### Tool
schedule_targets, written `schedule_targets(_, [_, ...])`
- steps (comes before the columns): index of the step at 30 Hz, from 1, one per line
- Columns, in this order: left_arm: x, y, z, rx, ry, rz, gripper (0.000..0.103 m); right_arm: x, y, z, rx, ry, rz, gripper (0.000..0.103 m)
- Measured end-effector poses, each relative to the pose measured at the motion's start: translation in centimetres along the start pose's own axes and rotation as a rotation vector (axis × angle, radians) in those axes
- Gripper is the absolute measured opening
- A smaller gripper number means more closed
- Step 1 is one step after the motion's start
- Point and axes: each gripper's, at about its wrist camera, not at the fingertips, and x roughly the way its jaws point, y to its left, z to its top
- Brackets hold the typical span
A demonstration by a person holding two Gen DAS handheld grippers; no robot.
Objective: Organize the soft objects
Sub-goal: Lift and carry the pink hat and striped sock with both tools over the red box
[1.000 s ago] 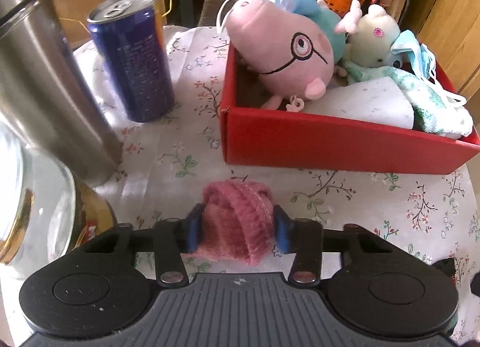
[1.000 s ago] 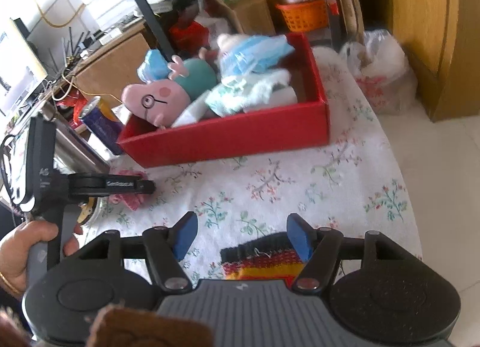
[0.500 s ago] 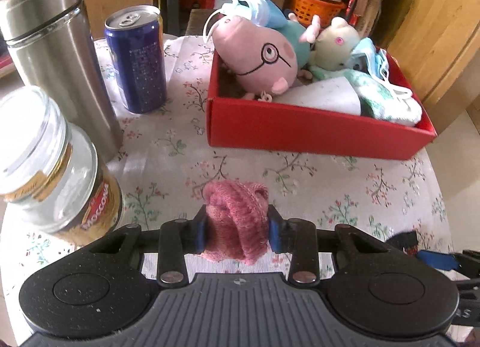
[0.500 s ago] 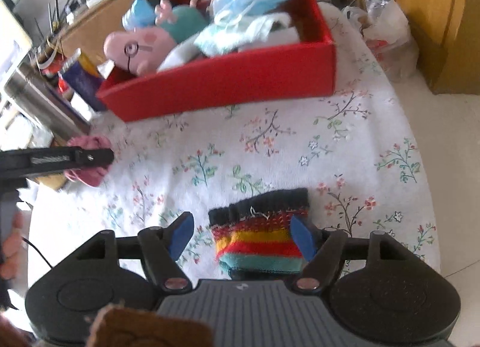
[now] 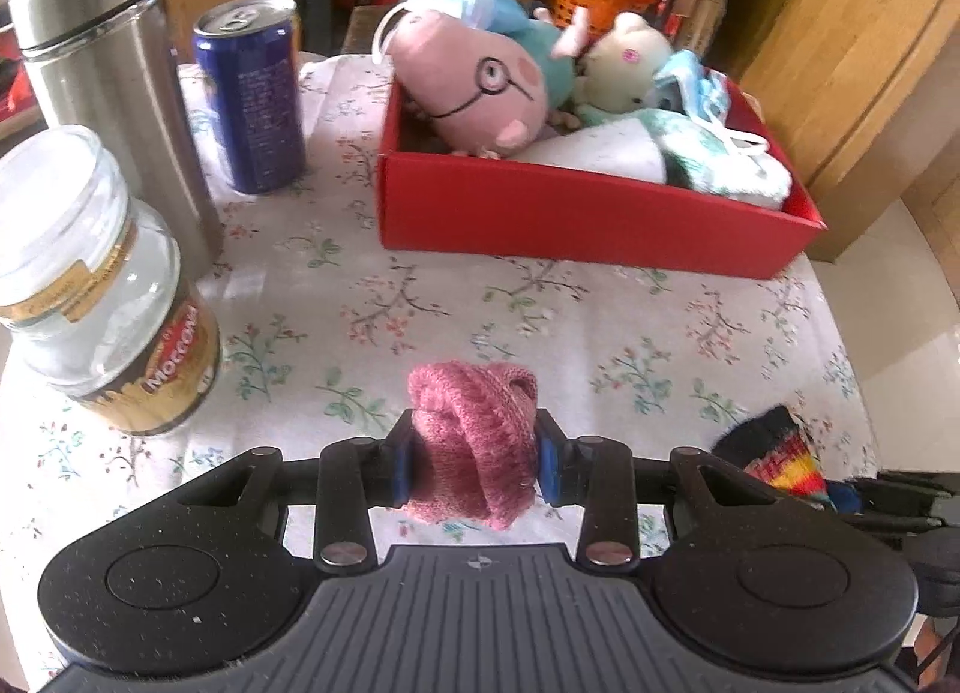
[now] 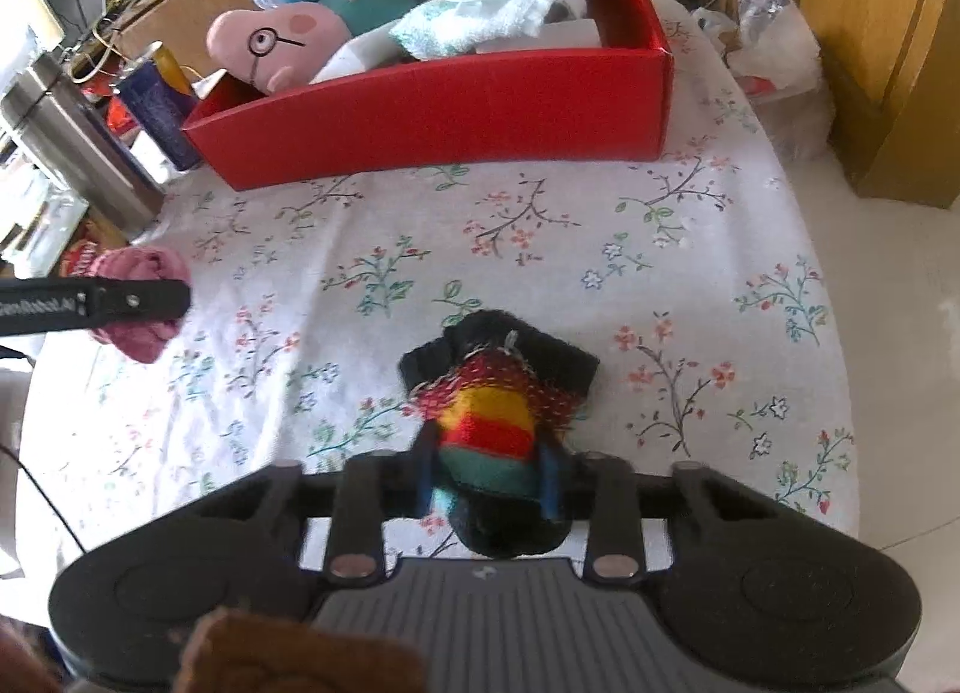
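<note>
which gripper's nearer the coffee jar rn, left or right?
Left. The left gripper, shut on the pink knit item, sits just right of the coffee jar. The right gripper, shut on the striped sock, is farther over, toward the table's right edge.

Pink knit (image 5: 474,441), rainbow-striped sock (image 6: 492,423) — red box (image 5: 576,213)

Two wrist fisheyes, both angled down over a floral-clothed table toward the red box.

The left wrist view sits low and close at the table's near-left, facing the red box (image 5: 594,225) with jar, flask and can beside it. The right wrist view looks from higher at near-right, facing the red box (image 6: 432,117). Both share the box, the tablecloth (image 5: 420,297) and each other's gripped bundles.
</note>
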Motion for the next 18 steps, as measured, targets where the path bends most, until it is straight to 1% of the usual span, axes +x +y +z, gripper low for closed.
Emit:
schedule_targets(5, [-0.5,-0.8,-0.5,0.012,-0.009,-0.023,0.039,-1.7,0.7,0.7,0.003,-0.064,0.07,0.0])
schedule_targets(11, [-1.3,-0.8,0.0,-0.004,-0.042,-0.033,0.039,-3.7,0.7,2.1,0.03,-0.145,0.114,0.0])
schedule_targets(13, [-1.8,-0.9,0.3,-0.004,-0.059,-0.038,0.039,-4.5,0.9,2.5,0.029,-0.182,0.117,0.0])
schedule_targets(18, [-3.3,-1.7,1.3,0.005,-0.116,-0.043,0.039,-6.6,1.7,3.4,0.0,-0.283,0.092,0.0])
